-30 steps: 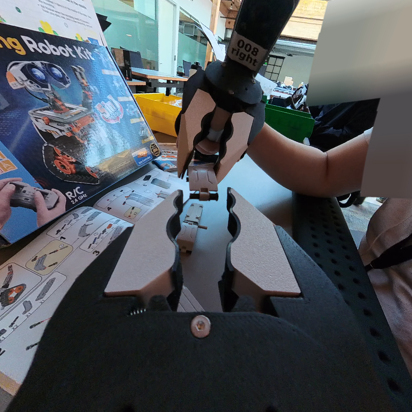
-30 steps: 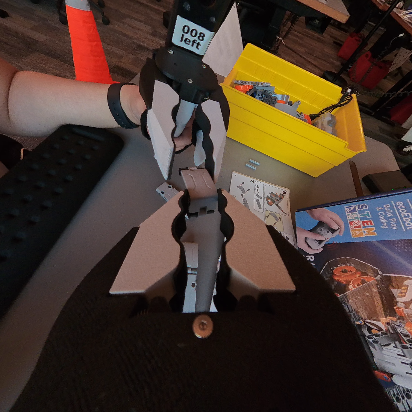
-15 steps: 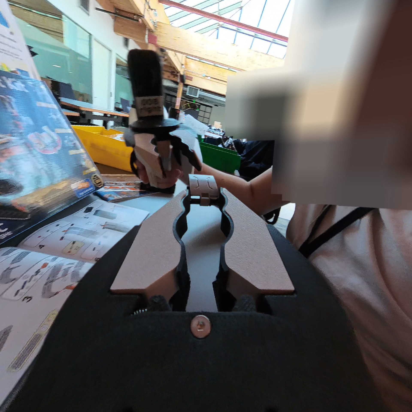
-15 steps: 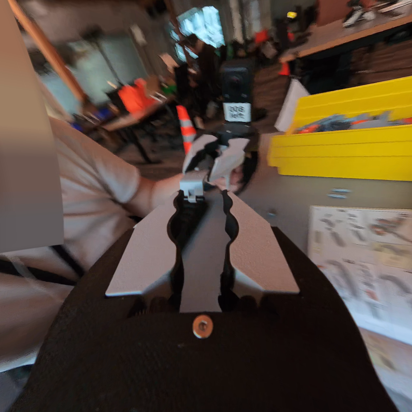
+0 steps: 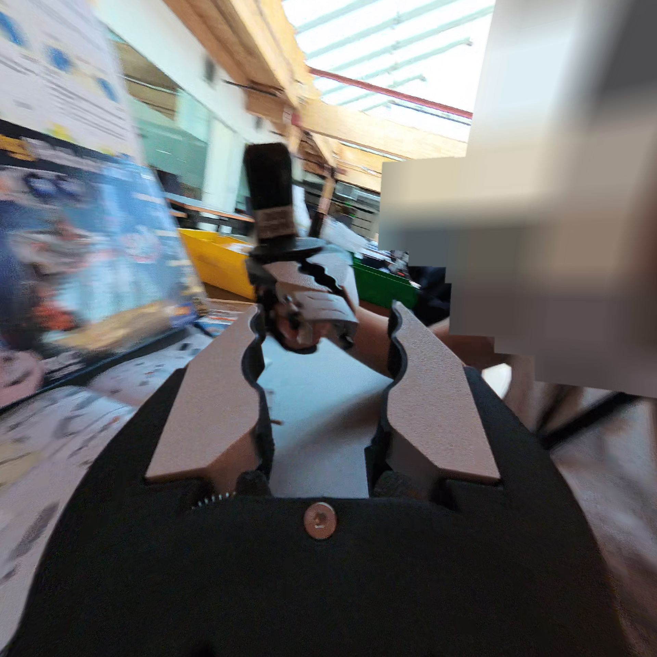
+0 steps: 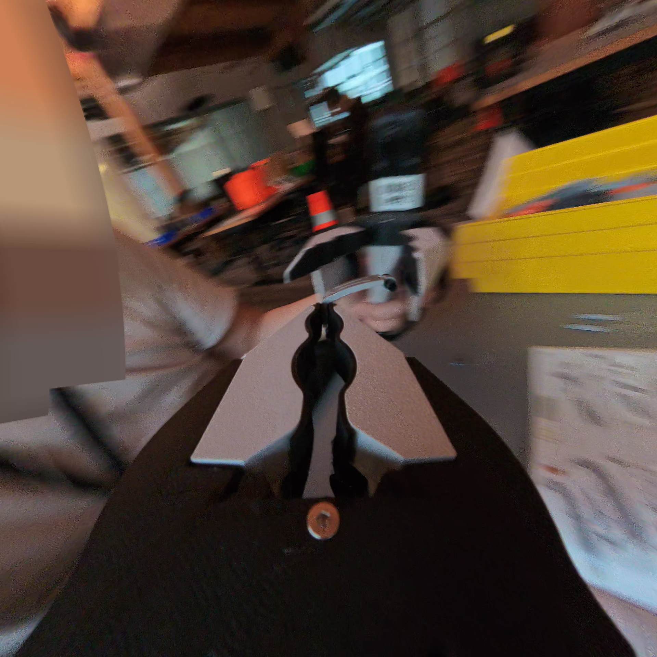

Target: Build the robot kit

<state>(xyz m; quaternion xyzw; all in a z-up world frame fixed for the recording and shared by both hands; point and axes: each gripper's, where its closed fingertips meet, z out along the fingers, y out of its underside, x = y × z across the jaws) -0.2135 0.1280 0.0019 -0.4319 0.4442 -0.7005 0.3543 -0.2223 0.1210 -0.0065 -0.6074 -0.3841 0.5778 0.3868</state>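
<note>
My left gripper (image 5: 325,309) is open and empty, its jaws wide apart above the grey table (image 5: 320,409). Straight ahead of it, my right gripper (image 5: 302,284) holds a grey plastic panel (image 5: 327,305) with a black pin. In the right wrist view my right gripper (image 6: 322,313) is shut, pinching one edge of that grey panel (image 6: 355,284) at its very tips. The panel sticks out to the right. The open left gripper (image 6: 373,263) stands just beyond it. Both views are motion-blurred.
A yellow parts bin (image 6: 551,249) stands at the right and shows in the left wrist view (image 5: 217,263). A blue kit box (image 5: 89,266) leans at the left. An instruction sheet (image 6: 586,444) lies on the table. A green bin (image 5: 380,288) and an orange cone (image 6: 321,209) are behind. Both grippers' tips are close together, under 4 cm apart.
My left gripper was shut on the grey panel half a second ago and has opened and let it go. My right gripper has closed on the panel. Both grippers are moving fast.
</note>
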